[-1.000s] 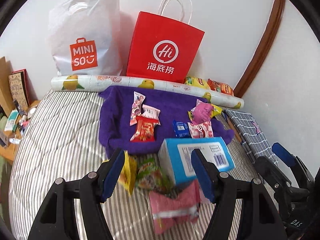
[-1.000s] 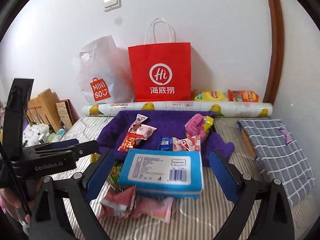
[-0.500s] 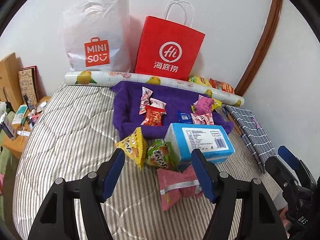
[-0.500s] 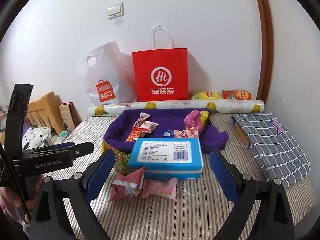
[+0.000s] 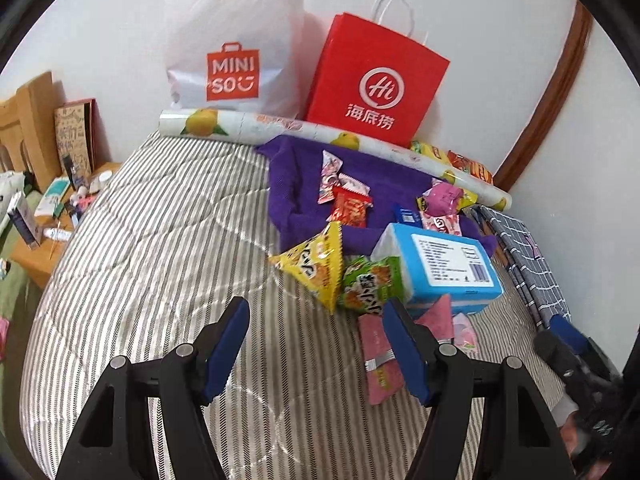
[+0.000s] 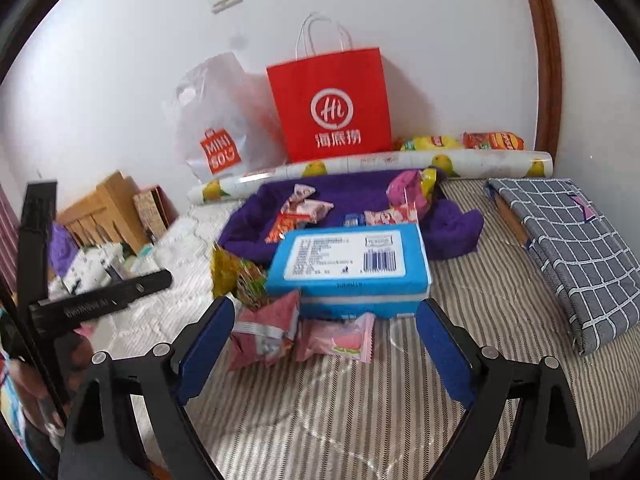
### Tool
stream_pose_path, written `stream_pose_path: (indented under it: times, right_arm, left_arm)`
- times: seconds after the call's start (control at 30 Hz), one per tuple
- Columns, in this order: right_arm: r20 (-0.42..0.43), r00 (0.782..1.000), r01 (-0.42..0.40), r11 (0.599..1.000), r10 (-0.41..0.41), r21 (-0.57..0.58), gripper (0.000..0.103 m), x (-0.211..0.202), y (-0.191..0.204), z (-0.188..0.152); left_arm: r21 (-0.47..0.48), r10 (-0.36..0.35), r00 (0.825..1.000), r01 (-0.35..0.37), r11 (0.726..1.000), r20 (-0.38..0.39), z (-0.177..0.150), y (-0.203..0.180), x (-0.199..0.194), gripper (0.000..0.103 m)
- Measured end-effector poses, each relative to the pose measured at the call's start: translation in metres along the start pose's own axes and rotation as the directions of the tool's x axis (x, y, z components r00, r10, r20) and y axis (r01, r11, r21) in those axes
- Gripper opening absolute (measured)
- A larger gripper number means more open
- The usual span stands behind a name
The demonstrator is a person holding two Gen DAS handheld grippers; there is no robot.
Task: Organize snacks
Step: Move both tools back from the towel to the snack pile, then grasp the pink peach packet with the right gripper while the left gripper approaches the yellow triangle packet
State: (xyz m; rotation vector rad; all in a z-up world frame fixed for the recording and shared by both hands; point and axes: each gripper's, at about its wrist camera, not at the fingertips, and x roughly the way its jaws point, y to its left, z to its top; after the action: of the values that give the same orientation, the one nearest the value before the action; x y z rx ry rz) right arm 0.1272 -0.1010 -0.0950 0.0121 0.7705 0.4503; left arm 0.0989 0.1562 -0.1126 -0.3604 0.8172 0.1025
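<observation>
Both grippers hovered over the striped quilted bed [image 5: 160,248], each with its blue-padded jaws spread wide and nothing between them. The left gripper [image 5: 316,344] hung above bare quilt, just short of the loose snacks; the right gripper [image 6: 324,344] framed two pink packets. Neither touched anything, so I judged the sorting barely begun.

The snacks lay in two groups. On the folded purple towel [image 5: 288,184], near the wall, I counted about seven small packets: a tall pink-and-white wrapper [image 5: 329,176], a red foil packet [image 5: 352,210], a crumpled pink bag [image 5: 442,196] and a few more I could not separate cleanly. The towel probably served as the collecting spot, since its raised edges would keep light packets from sliding.

In front of it sat one blue rectangular tissue pack [image 6: 348,268], label up, and around it four loose snacks: one yellow triangular bag [image 5: 316,264], one green crinkled bag [image 5: 370,284], one dark pink pillow packet [image 6: 264,330] and one pale pink sweet wrapper [image 6: 338,340]. These seemed the ones still to be moved.

Against the wall stood one red paper carrier bag [image 6: 332,108] and one white plastic shopping bag [image 6: 216,128], with one lemon-printed roll [image 6: 400,160] lying at their foot and two crisp bags behind it. One grey checked cloth [image 6: 560,240] lay folded at the right.
</observation>
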Motion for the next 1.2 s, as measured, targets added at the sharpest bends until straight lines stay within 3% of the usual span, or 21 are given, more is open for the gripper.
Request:
stream_pose_path:
  times: [0.17, 0.37, 0.5, 0.67, 0.87, 0.93, 0.97, 1.1, 1.2]
  right_arm:
    - [-0.083, 0.994, 0.067, 0.997, -0.069, -0.023, 0.071, 0.029, -0.005, -0.015]
    - [-0.176, 0.984, 0.023, 1.000, -0.020, 0.016, 0.071, 0.061, -0.023, -0.031]
    - [-0.194, 0.981, 0.011, 1.000, -0.005, 0.028, 0.077, 0.073, -0.027, -0.035]
    - [-0.217, 0.976, -0.019, 0.999, 0.026, 0.033, 0.077, 0.087, -0.024, -0.033]
    - [-0.243, 0.970, -0.020, 1.000, 0.024, 0.018, 0.077, 0.110, -0.017, -0.029]
    - [-0.236, 0.972, -0.002, 1.000, 0.000, -0.006, 0.066, 0.111, -0.014, -0.029]
    - [-0.236, 0.972, -0.007, 1.000, 0.005, -0.011, 0.050, 0.111, -0.014, -0.029]
    - [-0.232, 0.972, -0.024, 1.000, 0.022, -0.005, 0.043, 0.101, -0.021, -0.030]
    - [-0.186, 0.982, -0.009, 1.000, 0.008, -0.008, 0.043, 0.084, -0.033, -0.028]
  left_arm:
    - [0.003, 0.005, 1.000, -0.005, 1.000, -0.024, -0.003, 0.008, 0.010, 0.067]
    - [0.011, -0.023, 0.998, 0.023, 1.000, -0.054, -0.005, 0.009, 0.020, 0.067]
    - [0.015, -0.029, 0.998, 0.030, 0.999, -0.061, -0.005, 0.007, 0.025, 0.067]
    - [0.008, -0.056, 0.996, 0.056, 0.998, -0.070, -0.005, 0.005, 0.029, 0.067]
    - [0.025, -0.039, 0.995, 0.041, 0.999, -0.090, -0.008, 0.003, 0.034, 0.067]
    - [0.028, -0.032, 0.995, 0.035, 0.999, -0.094, -0.009, 0.004, 0.037, 0.067]
    - [0.028, -0.027, 0.995, 0.030, 0.999, -0.099, -0.009, 0.004, 0.038, 0.067]
    - [0.027, -0.024, 0.995, 0.026, 0.999, -0.095, -0.007, 0.004, 0.043, 0.067]
    - [0.038, -0.011, 0.996, 0.014, 0.999, -0.087, -0.002, 0.001, 0.047, 0.067]
